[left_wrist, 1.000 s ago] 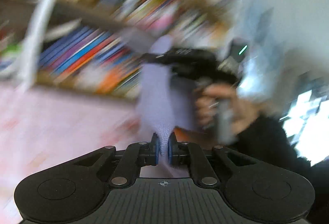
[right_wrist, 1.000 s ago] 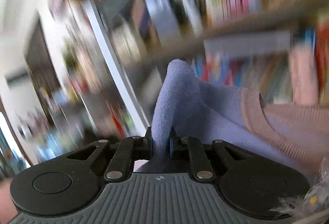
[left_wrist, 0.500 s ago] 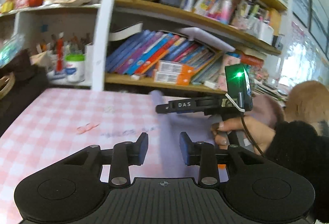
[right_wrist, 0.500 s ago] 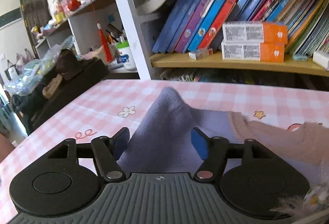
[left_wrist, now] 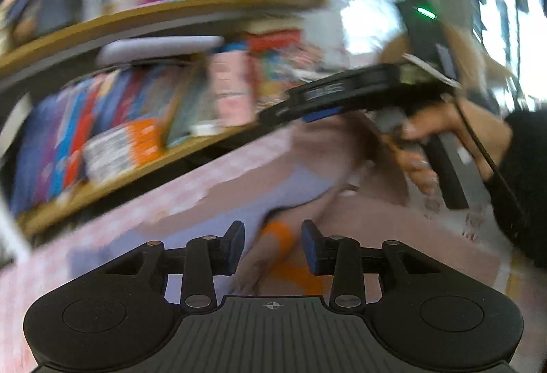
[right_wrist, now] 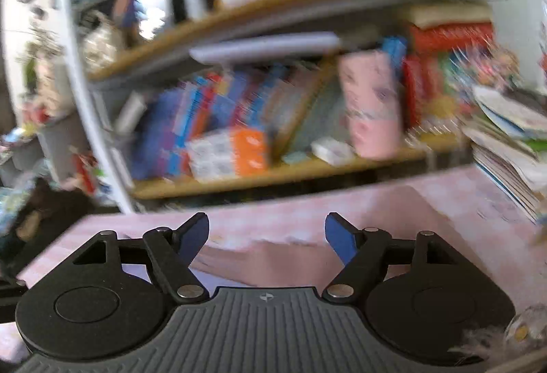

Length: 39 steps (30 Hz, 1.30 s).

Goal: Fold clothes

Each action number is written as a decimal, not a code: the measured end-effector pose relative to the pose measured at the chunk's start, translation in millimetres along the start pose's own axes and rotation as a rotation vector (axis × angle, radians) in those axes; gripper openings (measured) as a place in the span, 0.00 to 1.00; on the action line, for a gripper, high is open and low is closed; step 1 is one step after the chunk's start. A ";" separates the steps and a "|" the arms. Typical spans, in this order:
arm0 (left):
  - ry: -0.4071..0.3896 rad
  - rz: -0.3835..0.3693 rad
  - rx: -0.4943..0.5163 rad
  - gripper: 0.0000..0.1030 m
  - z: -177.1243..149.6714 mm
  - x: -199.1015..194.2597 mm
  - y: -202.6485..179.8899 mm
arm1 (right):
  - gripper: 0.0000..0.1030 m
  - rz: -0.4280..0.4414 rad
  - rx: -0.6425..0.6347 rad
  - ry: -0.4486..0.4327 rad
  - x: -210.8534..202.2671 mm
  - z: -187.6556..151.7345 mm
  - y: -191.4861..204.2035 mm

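Observation:
A lavender and dusty-pink knit garment [left_wrist: 301,181] with an orange patch lies on the pink checked table [left_wrist: 112,236], blurred by motion. My left gripper [left_wrist: 273,246] is open and empty just above the garment. My right gripper [right_wrist: 266,238] is wide open and empty, with the pink part of the garment [right_wrist: 266,256] below its fingers. In the left wrist view the right gripper [left_wrist: 301,108] is held in a hand above the garment's far side.
A bookshelf [right_wrist: 280,174] packed with books and boxes stands right behind the table's far edge. A stack of papers and books [right_wrist: 506,147] sits at the table's right. Dark bags [right_wrist: 37,212] lie to the left.
Both grippers let go of the garment a second ago and stay open. The garment now lies on the table. Both cameras have swung to the right, and the right gripper has opened wider.

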<state>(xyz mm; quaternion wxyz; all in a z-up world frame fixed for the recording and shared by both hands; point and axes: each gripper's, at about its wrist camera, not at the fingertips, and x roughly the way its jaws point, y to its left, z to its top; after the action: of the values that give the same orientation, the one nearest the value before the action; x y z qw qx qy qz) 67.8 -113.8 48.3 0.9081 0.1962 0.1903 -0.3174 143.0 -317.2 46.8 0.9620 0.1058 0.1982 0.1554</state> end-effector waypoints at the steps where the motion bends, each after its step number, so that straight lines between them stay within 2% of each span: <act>1: 0.006 0.013 0.053 0.36 4.3 9.6 -8.6 | 0.64 -0.021 -0.019 0.035 10.9 -4.5 -5.3; 2: 0.014 0.026 0.102 0.36 7.8 18.8 -16.4 | 0.57 -0.042 -0.038 0.071 21.9 -8.9 -10.6; 4: 0.035 0.041 0.172 0.36 12.3 34.7 -28.7 | 0.50 -0.085 -0.076 0.142 43.7 -17.9 -21.2; 7: 0.061 0.037 0.220 0.36 14.8 54.0 -41.4 | 0.49 -0.112 -0.063 0.226 70.9 -30.8 -40.7; 11: 0.076 0.040 0.270 0.36 15.7 78.4 -55.8 | 0.49 -0.024 0.090 0.196 66.3 -30.5 -64.3; 14: 0.075 0.041 0.269 0.36 20.8 94.6 -59.3 | 0.49 0.000 0.136 0.182 63.4 -31.3 -70.1; 20: 0.070 0.005 0.149 0.38 23.0 101.8 -45.0 | 0.50 0.002 0.152 0.169 56.2 -33.5 -70.5; 24: 0.074 -0.009 0.091 0.27 23.3 103.3 -35.7 | 0.50 0.006 0.155 0.166 55.2 -34.0 -71.0; 25: 0.069 -0.018 0.068 0.22 23.8 101.7 -32.1 | 0.50 0.007 0.156 0.165 54.8 -34.4 -71.1; 29: 0.057 -0.069 -0.092 0.11 28.3 97.2 -8.6 | 0.51 0.007 0.153 0.162 54.7 -35.1 -70.6; 32: 0.087 -0.085 -0.170 0.12 27.1 104.2 5.9 | 0.51 0.008 0.165 0.159 54.2 -35.4 -71.5; 33: 0.098 -0.087 -0.189 0.17 25.2 107.3 9.0 | 0.51 0.008 0.166 0.159 54.1 -35.4 -71.6; 36: 0.115 -0.088 -0.228 0.17 18.8 115.9 15.5 | 0.51 0.007 0.171 0.157 53.7 -35.6 -72.0; 39: 0.093 -0.082 -0.249 0.10 14.4 117.2 17.9 | 0.51 0.006 0.177 0.154 53.1 -35.9 -72.5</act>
<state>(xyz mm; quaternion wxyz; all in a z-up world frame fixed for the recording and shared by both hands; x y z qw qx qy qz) 167.8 -166.5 9.7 0.9018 0.0884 0.2781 -0.3188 193.1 -361.3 -23.2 0.9303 0.1786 0.2843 0.1478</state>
